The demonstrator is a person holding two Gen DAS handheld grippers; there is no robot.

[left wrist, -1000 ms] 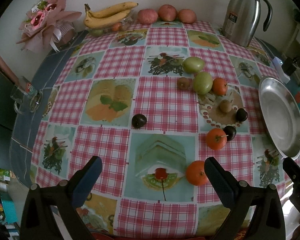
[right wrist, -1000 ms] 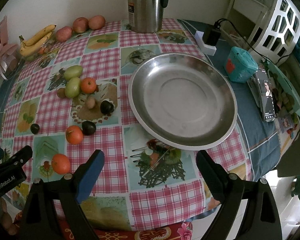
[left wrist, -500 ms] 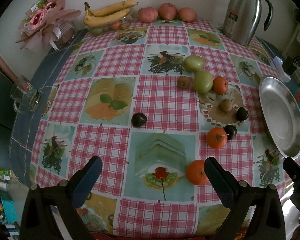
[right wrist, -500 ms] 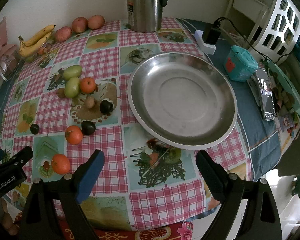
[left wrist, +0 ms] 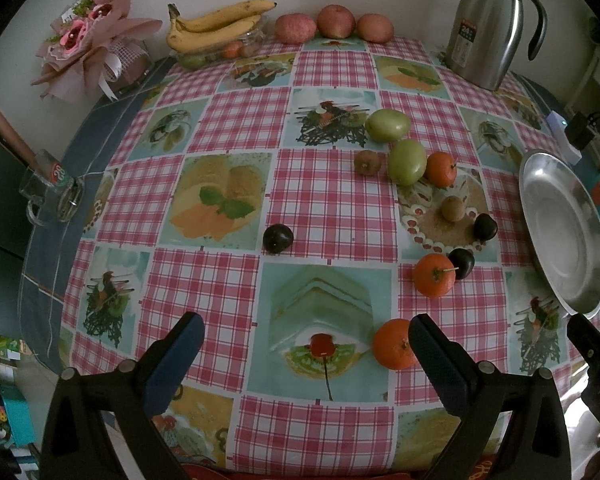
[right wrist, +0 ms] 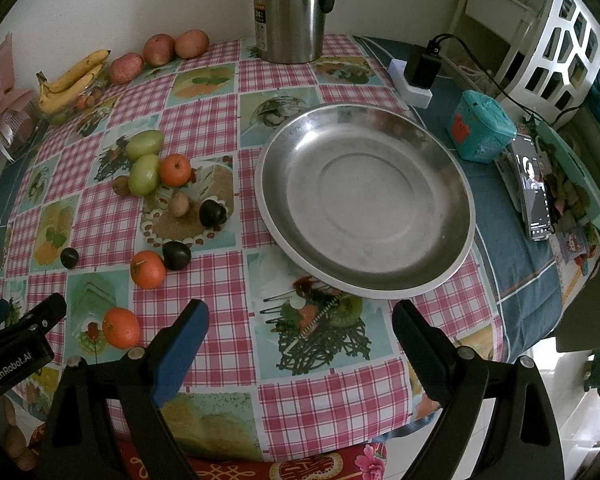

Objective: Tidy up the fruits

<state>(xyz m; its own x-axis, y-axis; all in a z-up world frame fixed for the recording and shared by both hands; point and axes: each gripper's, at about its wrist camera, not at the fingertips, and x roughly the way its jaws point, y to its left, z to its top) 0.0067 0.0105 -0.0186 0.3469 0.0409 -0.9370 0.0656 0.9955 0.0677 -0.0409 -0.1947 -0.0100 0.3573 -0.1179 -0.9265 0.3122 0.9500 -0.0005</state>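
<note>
Loose fruit lies on the checked tablecloth: three oranges, the nearest orange [left wrist: 394, 344] [right wrist: 121, 328] just left of my left gripper's right finger, two green fruits [left wrist: 406, 161] [right wrist: 144, 174], small brown fruits and dark plums [left wrist: 278, 238] [right wrist: 177, 255]. An empty steel plate [right wrist: 364, 204] [left wrist: 562, 236] sits to the right of them. My left gripper [left wrist: 306, 354] hovers open above the table's near edge. My right gripper [right wrist: 300, 346] is open too, in front of the plate, nothing between its fingers.
Bananas [left wrist: 216, 26] and three apples [left wrist: 334, 22] line the back wall, beside a steel thermos jug [left wrist: 486, 26] [right wrist: 292, 8]. A wrapped bouquet [left wrist: 88, 44] and a glass mug [left wrist: 50, 196] stand at left. A teal box [right wrist: 480, 132], a phone [right wrist: 534, 188] and a charger [right wrist: 418, 76] lie right of the plate.
</note>
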